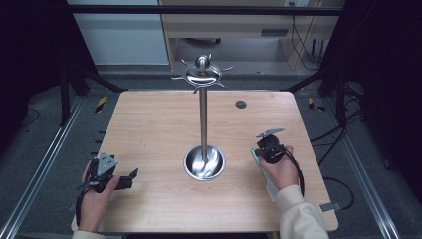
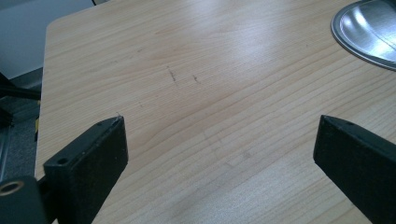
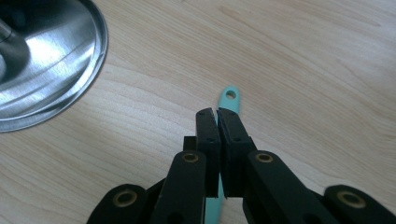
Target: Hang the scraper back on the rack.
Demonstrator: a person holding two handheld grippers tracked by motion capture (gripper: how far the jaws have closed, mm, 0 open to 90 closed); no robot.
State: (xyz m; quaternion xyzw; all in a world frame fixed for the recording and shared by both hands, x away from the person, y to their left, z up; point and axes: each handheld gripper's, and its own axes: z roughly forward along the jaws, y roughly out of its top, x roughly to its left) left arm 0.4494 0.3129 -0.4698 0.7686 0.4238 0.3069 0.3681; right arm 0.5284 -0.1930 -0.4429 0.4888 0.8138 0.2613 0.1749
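Gripping a teal utensil handle (image 3: 230, 99), the right tongs (image 3: 216, 113) have their jaws pressed together on it; the handle's end, with a hanging hole, pokes out just past the jaw tips. In the high view the utensil (image 1: 263, 177) lies along the surface under the right hand (image 1: 282, 170), near the right edge. What kind of utensil it is cannot be told. A steel stand (image 1: 203, 119) rises from a round dish base (image 1: 204, 163) at the middle of the wooden surface (image 1: 149, 124), with hooks around its top. The left tongs (image 1: 130, 175) sit low at the surface's left front, held by the left hand (image 1: 97, 196); the jaws stand wide apart with nothing between them.
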